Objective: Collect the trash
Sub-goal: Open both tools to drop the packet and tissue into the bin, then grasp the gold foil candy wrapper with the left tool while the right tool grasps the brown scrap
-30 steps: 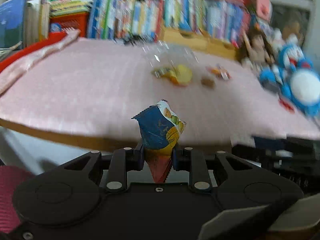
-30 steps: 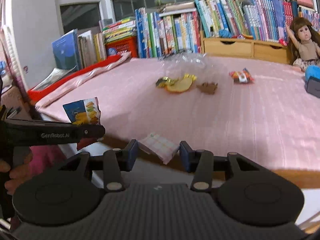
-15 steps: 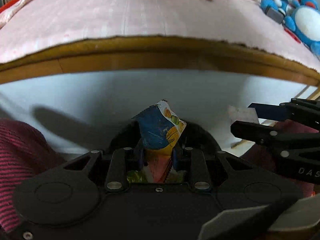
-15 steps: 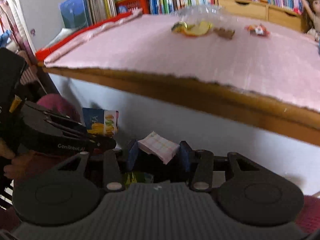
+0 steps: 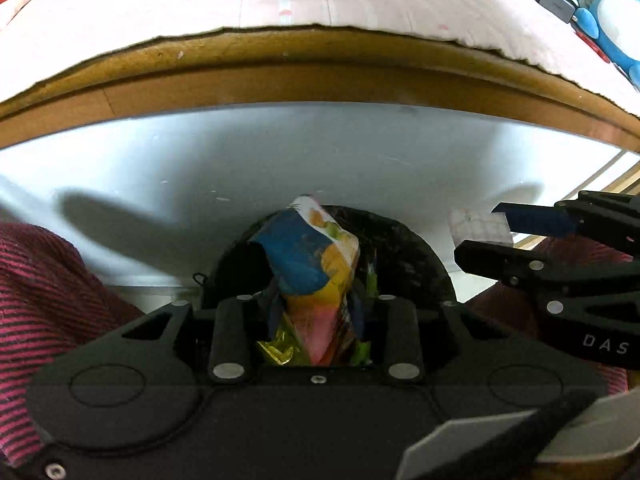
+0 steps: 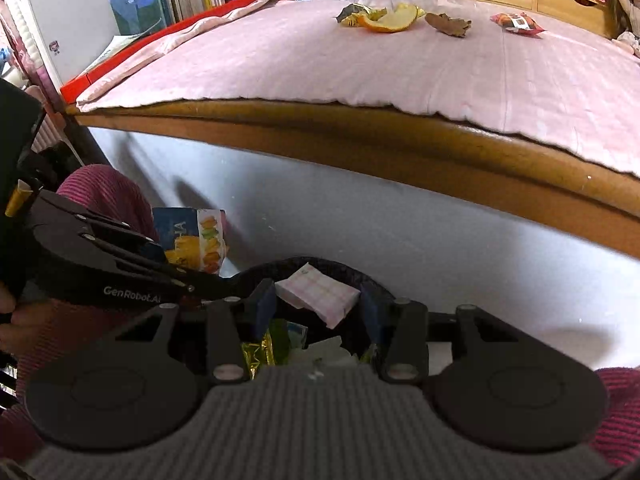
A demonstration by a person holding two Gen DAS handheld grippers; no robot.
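A blue and yellow snack wrapper [image 5: 304, 256] leans loose between the opening jaws of my left gripper [image 5: 316, 300], whose pads no longer press it. Right below it gapes a black trash bin [image 5: 416, 248] with crumpled wrappers inside. My right gripper [image 6: 318, 300] hovers over the same bin [image 6: 348, 270]. Its jaws are opening around a folded pink checked paper [image 6: 316, 292], with a thin gap at the right pad. In the right wrist view the left gripper [image 6: 188, 260] and the wrapper [image 6: 192, 236] show from the side. More trash lies on the pink sheet [image 6: 360, 64]: orange peel [image 6: 390, 20], a brown leaf [image 6: 446, 24], a red wrapper [image 6: 516, 24].
The bed's wooden edge [image 6: 360, 136] and white side panel [image 5: 320, 160] rise just behind the bin. A person's red striped clothing [image 5: 48, 280] flanks the bin on both sides. Blue plush toys [image 5: 612, 12], a doll [image 6: 628, 0] and rows of books line the bed's far side.
Both grippers sank from level with the sheet to below the bed's edge, tipped downward over the bin. The left jaws widened and the wrapper slumped to the right.
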